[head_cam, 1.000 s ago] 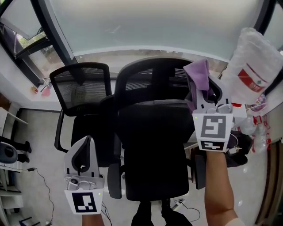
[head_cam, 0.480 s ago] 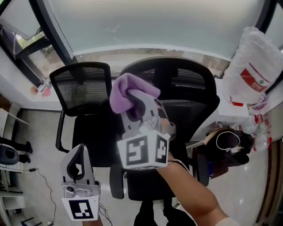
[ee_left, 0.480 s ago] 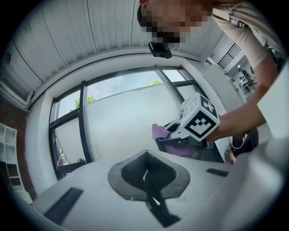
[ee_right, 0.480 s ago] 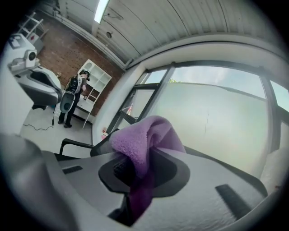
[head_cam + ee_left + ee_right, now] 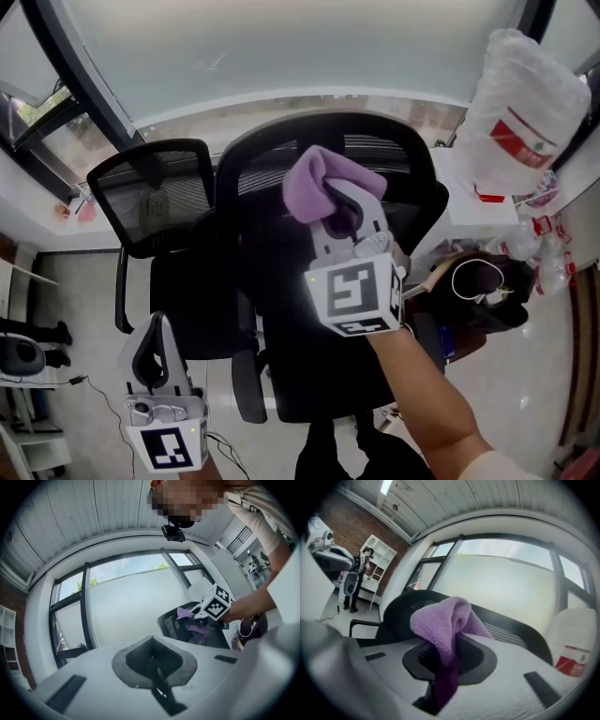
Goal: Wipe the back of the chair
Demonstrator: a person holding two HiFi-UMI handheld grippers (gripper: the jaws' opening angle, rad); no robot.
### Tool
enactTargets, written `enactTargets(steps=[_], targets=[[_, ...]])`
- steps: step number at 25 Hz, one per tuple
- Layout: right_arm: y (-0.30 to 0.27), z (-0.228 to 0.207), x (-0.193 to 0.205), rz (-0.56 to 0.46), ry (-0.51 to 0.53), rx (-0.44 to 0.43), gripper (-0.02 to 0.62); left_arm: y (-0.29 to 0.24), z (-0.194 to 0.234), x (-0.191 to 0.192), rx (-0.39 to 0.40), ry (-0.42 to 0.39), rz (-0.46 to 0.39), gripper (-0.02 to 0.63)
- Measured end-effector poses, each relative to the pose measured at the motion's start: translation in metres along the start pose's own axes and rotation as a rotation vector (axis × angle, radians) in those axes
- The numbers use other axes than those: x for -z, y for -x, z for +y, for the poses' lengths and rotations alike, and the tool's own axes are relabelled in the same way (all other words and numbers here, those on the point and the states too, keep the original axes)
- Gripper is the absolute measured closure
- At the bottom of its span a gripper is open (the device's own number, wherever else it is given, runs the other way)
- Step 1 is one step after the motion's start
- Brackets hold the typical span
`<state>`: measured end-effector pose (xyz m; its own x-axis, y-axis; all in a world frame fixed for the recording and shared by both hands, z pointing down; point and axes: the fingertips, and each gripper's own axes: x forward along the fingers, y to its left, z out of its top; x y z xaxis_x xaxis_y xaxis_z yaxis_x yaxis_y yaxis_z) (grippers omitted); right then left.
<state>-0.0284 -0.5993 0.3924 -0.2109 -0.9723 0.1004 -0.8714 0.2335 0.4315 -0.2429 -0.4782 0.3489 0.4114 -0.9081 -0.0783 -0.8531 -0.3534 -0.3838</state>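
A black office chair stands below me, its mesh back (image 5: pixel 394 164) toward the window. My right gripper (image 5: pixel 342 202) is shut on a purple cloth (image 5: pixel 319 187) and holds it over the upper middle of the chair back. The right gripper view shows the purple cloth (image 5: pixel 440 625) bunched between the jaws, with the curved top of the chair back (image 5: pixel 511 627) just behind it. My left gripper (image 5: pixel 156 326) hangs low at the left, shut and holding nothing, away from the chair. From the left gripper view, the chair back (image 5: pixel 171 623) and the purple cloth (image 5: pixel 186 613) show in the distance.
A second black chair with a mesh back (image 5: pixel 150 192) stands close on the left. A large plastic water jug with a red label (image 5: pixel 516 103) sits on a white surface (image 5: pixel 464 202) at the right, with a dark bag and cable (image 5: pixel 487 291) below. A frosted window (image 5: pixel 281 47) runs behind.
My right gripper carried the cloth from the right edge of the chair back across to its left, then back toward the middle. The left gripper stayed low.
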Motion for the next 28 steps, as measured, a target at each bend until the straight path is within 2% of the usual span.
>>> enactTargets(steps=[1,3,5,10,13,15,18,21,24,28], targets=[[0.01,-0.027,0.013,0.019,-0.01,0.053,0.537,-0.005,-0.003,-0.008,-0.001,0.002,-0.027,0.6],[0.037,-0.076,0.03,0.042,-0.031,0.16,0.535,-0.008,-0.007,-0.009,0.004,0.007,-0.024,0.6],[0.057,-0.102,0.036,0.041,-0.042,0.23,0.535,-0.009,-0.011,-0.006,0.01,0.008,-0.012,0.6],[0.053,-0.095,0.037,0.044,-0.045,0.24,0.536,-0.009,-0.014,-0.011,0.017,0.005,-0.023,0.6],[0.035,-0.072,0.031,0.039,-0.069,0.196,0.537,-0.004,-0.004,-0.009,-0.002,0.004,-0.013,0.6],[0.017,-0.04,0.025,0.032,-0.077,0.132,0.537,0.003,0.003,-0.001,-0.01,0.004,0.01,0.6],[-0.004,0.036,0.004,0.021,-0.067,-0.036,0.537,0.022,0.01,0.026,-0.007,0.01,0.097,0.6],[-0.008,0.112,-0.032,-0.048,-0.069,-0.184,0.537,0.019,0.02,0.01,-0.05,0.012,0.04,0.6],[-0.004,0.132,-0.042,-0.076,-0.094,-0.213,0.537,0.021,0.028,0.01,-0.069,0.01,0.042,0.6],[-0.004,0.121,-0.019,-0.042,-0.059,-0.2,0.537,0.02,0.029,0.013,-0.066,0.019,0.045,0.6]])
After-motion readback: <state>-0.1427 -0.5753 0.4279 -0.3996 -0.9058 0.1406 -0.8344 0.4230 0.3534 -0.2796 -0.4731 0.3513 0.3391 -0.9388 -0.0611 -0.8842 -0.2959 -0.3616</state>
